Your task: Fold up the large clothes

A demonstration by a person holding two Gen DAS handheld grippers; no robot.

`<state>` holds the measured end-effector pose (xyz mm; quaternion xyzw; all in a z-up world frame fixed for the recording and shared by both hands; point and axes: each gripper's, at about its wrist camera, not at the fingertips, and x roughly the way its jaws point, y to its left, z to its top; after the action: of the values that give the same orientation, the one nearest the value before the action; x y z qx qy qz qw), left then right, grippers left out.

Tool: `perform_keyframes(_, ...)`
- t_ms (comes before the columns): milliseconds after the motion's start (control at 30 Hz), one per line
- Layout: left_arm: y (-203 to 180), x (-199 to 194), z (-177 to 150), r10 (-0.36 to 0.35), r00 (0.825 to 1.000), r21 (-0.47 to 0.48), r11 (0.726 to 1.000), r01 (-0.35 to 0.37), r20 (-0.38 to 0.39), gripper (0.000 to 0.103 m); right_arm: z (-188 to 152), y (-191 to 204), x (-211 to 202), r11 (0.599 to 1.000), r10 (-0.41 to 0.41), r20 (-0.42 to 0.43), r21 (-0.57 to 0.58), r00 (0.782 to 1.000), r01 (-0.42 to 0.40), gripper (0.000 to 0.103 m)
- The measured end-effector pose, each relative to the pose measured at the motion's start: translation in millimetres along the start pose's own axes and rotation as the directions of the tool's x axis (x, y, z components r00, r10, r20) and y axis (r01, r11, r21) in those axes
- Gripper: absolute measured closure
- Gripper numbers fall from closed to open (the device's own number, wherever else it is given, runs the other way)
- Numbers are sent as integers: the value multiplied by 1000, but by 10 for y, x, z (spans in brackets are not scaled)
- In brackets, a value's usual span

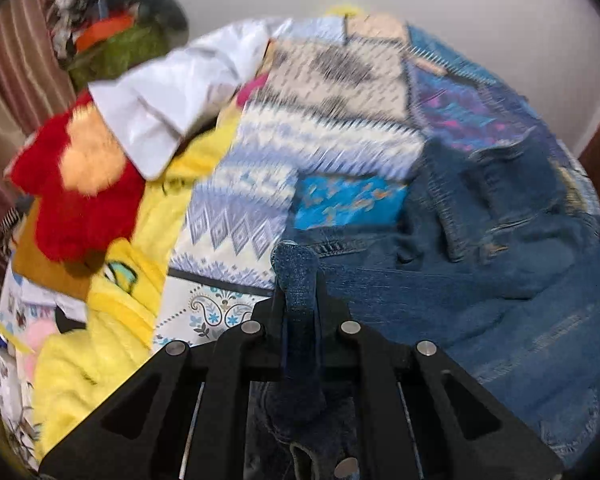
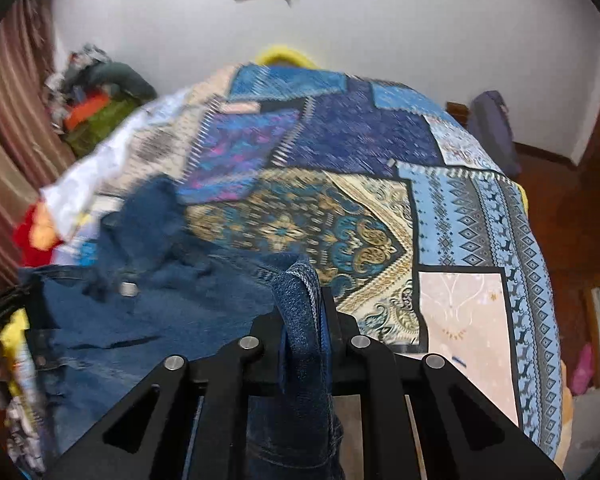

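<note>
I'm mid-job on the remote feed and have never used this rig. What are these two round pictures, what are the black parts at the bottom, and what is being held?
Each picture comes from a fisheye camera on a handheld two-finger gripper, looking forward along its fingers. The black parts are the gripper frames. In the left wrist view, the left gripper is shut on a fold of the denim garment. In the right wrist view, the right gripper pinches another fold of it. The denim lies on a patchwork bedspread. A white garment, yellow fabric and a red plush item sit alongside. Both views are motion-blurred.
</note>
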<state>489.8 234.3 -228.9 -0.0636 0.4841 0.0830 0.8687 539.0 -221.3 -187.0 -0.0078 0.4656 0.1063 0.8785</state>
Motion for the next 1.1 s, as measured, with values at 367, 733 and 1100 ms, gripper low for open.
perform_keyframes(367, -4, 467, -138, 112, 993, 69, 992, -110, -28, 67, -185, -225, 417, 989, -150, -47, -15, 988, 149, 33)
perform_keyframes(733, 104, -336, -165, 32, 999, 22, 999, -32, -13, 55, -226, -297, -357, 1000, -2, -37, 23, 999, 3, 31)
perform_keyframes(1100, -29, -1850, -599, -25, 989, 111, 994, 9, 143, 17, -541, 108, -1871, 994, 103, 125, -59, 987, -96, 6)
